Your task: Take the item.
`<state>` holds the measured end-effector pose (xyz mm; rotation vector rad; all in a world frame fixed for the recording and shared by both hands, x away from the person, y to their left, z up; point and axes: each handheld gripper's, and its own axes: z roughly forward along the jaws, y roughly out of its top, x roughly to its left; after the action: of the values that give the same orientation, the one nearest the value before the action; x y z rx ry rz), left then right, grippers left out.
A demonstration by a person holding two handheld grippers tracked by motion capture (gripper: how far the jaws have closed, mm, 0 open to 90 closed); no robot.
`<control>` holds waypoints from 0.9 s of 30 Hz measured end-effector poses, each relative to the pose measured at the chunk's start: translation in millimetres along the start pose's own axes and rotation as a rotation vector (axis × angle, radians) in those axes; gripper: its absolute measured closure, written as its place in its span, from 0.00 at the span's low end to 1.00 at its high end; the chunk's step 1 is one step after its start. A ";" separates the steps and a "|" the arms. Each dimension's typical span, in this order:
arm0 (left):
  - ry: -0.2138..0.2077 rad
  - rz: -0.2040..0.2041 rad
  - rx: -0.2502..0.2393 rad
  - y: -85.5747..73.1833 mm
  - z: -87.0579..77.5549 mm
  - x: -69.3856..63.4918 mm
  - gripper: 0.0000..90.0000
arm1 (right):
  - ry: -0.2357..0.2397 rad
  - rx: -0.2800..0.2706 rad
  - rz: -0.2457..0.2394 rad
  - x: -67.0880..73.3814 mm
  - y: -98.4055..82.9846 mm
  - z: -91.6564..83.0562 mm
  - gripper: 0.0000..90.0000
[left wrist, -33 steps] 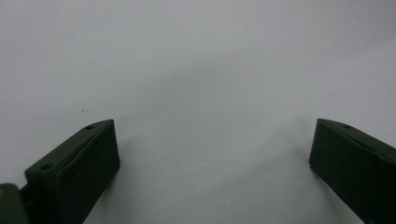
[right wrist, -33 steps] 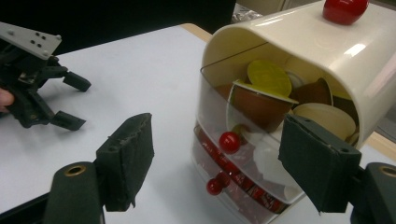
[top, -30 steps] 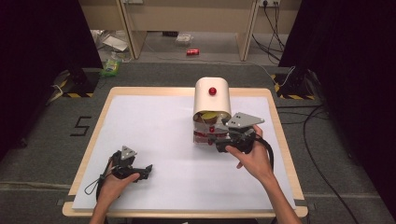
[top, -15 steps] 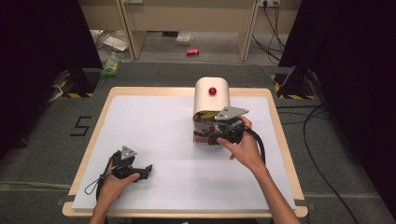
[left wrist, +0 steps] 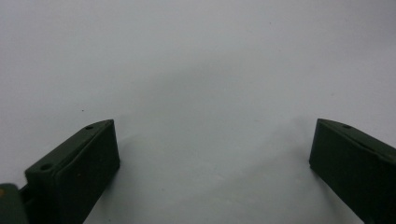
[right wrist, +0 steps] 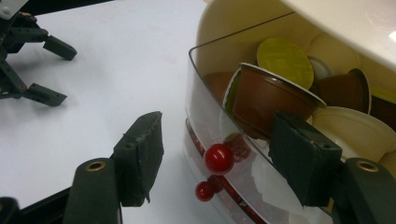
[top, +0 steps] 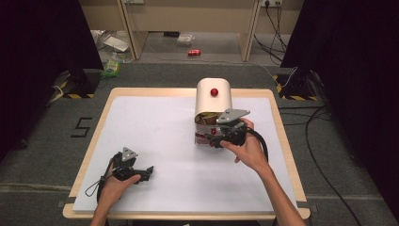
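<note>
Right gripper view: red knob [right wrist: 219, 158] between fingers [right wrist: 140, 154].

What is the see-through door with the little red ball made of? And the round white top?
The door looks like clear glossy plastic: the coffee pods show through it and it catches glare. The red knob seems shiny plastic. The white cover looks like smooth opaque plastic, though painted metal is possible.

Lab, black curtains [top: 42, 56], taped floor [top: 75, 95], cables [top: 324, 141]

Right tool [top: 212, 137] now nearer the container's red knob [right wrist: 218, 158], jaws apart.
</note>
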<state>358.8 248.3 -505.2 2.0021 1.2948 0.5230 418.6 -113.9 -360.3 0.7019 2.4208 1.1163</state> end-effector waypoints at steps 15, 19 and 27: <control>0.000 -0.001 -0.004 -0.1 0.2 -0.1 0.01 | 0.037 -0.023 -0.006 18.2 -13.8 -14.5 0.42; 0.001 0.001 -0.002 -0.1 0.2 0.0 0.01 | 0.044 -0.027 -0.017 25.3 -18.5 -18.7 0.42; 0.001 0.000 -0.003 -0.2 0.2 0.0 0.01 | 0.046 -0.054 -0.023 34.0 -27.2 -23.0 0.42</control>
<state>358.8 248.3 -505.4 1.9996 1.2933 0.5254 371.6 -122.8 -372.0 0.6365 2.4209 1.1966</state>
